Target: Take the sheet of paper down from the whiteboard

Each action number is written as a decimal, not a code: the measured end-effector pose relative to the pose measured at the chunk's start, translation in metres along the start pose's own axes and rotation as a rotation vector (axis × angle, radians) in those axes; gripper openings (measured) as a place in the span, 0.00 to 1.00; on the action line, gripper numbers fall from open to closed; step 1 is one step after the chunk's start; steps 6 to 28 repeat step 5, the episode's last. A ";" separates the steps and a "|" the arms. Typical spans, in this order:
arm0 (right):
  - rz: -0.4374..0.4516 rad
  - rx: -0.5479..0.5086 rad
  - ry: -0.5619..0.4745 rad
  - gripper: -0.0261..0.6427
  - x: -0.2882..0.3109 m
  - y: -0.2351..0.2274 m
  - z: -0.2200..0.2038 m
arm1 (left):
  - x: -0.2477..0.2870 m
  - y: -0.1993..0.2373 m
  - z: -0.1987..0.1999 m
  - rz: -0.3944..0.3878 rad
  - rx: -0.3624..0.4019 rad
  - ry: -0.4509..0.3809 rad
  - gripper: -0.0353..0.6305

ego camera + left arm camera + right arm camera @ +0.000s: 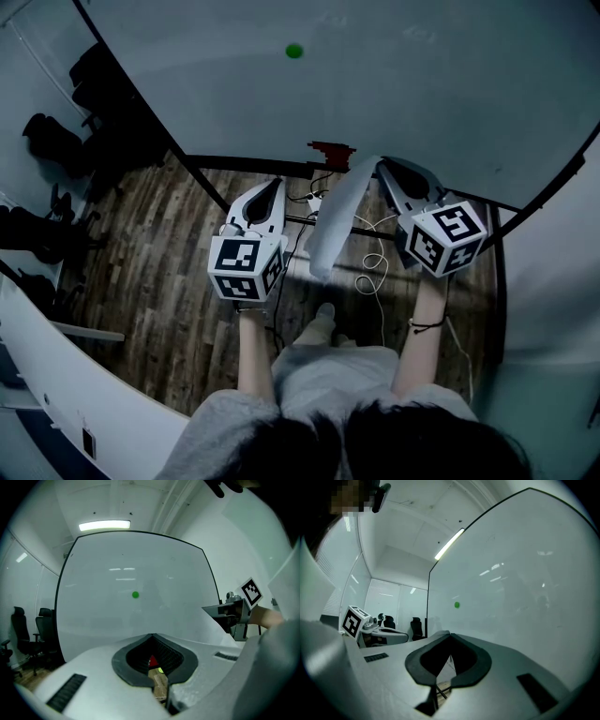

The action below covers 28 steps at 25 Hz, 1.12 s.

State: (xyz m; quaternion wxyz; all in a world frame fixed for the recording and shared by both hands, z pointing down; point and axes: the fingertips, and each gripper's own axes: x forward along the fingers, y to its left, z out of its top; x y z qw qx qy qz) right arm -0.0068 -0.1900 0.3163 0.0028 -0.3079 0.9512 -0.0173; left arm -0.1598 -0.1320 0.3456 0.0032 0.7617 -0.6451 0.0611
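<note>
Whiteboard (422, 84) ahead: paper (333, 220) hangs pinched in right hand-held gripper (382, 167), left hand-held gripper (277, 185) shut beside it

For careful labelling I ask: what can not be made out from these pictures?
Red thing by the whiteboard's lower edge: too small and dark in the head view to name.
Green dot on the board: magnet or mark, too small in every view.
Sheet of paper: its face curls away, head view; any writing is unseen.
Where the right gripper pinches the sheet: its own body covers this, right gripper view.
</note>
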 end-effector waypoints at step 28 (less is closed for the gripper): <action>-0.008 0.012 -0.022 0.04 -0.004 -0.002 0.005 | -0.001 0.000 -0.003 0.001 -0.007 0.003 0.06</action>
